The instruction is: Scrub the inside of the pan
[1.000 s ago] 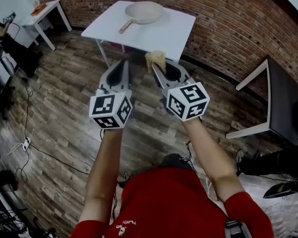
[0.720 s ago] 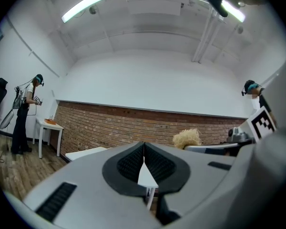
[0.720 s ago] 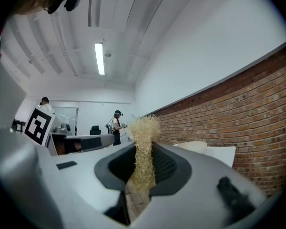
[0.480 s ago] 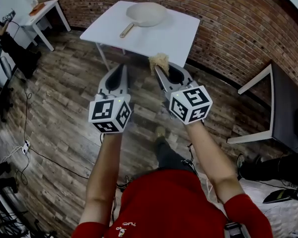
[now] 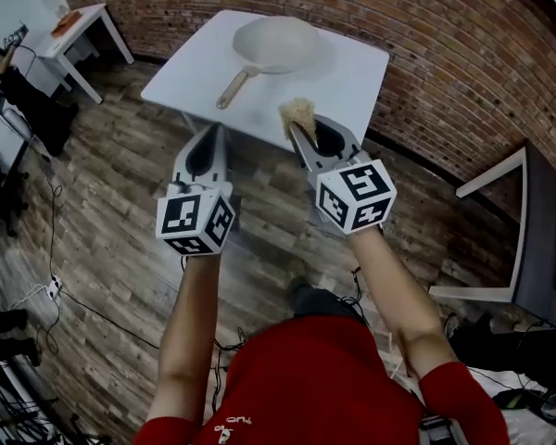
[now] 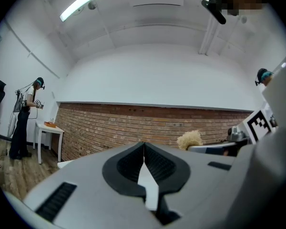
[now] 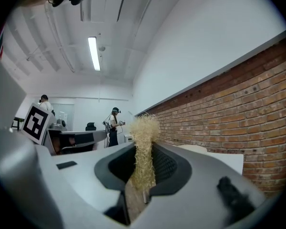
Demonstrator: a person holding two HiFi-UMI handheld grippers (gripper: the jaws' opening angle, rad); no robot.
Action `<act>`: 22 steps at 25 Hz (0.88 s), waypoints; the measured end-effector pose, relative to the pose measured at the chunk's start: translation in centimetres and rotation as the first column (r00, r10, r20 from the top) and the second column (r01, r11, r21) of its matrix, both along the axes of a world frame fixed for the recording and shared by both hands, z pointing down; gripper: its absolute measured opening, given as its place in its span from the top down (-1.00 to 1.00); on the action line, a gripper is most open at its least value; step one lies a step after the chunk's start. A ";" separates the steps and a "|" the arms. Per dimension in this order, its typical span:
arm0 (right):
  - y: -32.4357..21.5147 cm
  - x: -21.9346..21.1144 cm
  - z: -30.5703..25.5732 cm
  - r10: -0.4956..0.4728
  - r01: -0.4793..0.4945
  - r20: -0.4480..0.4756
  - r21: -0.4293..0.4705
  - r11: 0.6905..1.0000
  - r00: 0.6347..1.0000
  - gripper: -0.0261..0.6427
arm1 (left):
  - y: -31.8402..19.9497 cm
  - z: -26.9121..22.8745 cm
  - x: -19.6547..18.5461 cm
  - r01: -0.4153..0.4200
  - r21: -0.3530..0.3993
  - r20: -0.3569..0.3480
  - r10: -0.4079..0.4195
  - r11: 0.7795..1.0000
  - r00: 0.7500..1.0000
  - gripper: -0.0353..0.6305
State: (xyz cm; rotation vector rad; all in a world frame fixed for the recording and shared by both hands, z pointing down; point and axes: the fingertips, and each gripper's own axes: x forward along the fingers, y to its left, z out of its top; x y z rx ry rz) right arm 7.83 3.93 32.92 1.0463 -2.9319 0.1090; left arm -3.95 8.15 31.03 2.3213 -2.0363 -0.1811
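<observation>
Head view shows the right gripper [image 5: 295,130] clamped on a straw-coloured scrubber [image 5: 297,111] and the left gripper [image 5: 211,133] closed and empty. Both are short of the pan [image 5: 276,43] on the white table [image 5: 357,72]. Unsteadied, the pan could skid under scrubbing, and the thin tuft might pull free.

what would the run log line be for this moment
phase: pre-scrub, short of the table | left tongs: shut, empty | right tongs: shut on scrubber | pan: on white table, not yet reached
</observation>
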 end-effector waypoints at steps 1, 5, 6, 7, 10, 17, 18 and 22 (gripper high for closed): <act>-1.6 -0.1 0.0 -0.001 0.001 -0.003 0.001 1.000 1.000 0.67 | -1.4 -0.1 -0.3 0.005 0.003 0.003 -0.005 1.000 1.000 0.85; -7.5 -0.5 -0.1 -0.007 0.007 -0.015 0.013 1.000 1.000 0.67 | -6.9 -0.4 -1.5 0.032 0.008 0.000 -0.032 0.999 0.999 0.85; -8.9 -0.4 0.0 -0.007 0.007 -0.017 0.011 1.000 1.000 0.67 | -8.2 -0.4 -1.7 0.037 0.004 0.000 -0.037 0.999 0.999 0.85; -10.2 -0.4 0.1 -0.007 0.007 -0.018 0.007 1.000 1.000 0.67 | -9.4 -0.3 -1.8 0.041 0.001 0.003 -0.041 0.999 0.999 0.85; -13.6 -0.5 0.3 -0.010 0.010 -0.019 0.001 1.000 1.000 0.67 | -12.6 -0.2 -2.2 0.048 -0.007 0.012 -0.048 0.999 0.999 0.85; -19.9 -2.1 0.6 -0.023 0.023 -0.030 -0.011 1.000 0.999 0.67 | -18.7 -0.7 -3.9 0.061 -0.009 0.025 -0.061 0.998 0.998 0.85; -20.6 -2.5 0.6 -0.022 0.022 -0.031 -0.010 1.000 0.999 0.67 | -19.4 -0.8 -4.2 0.060 -0.008 0.027 -0.060 0.998 0.998 0.85; -23.1 -3.8 0.3 -0.003 0.003 -0.030 -0.008 1.000 1.000 0.67 | -22.1 -0.9 -5.4 0.046 -0.001 0.036 -0.046 0.999 0.998 0.85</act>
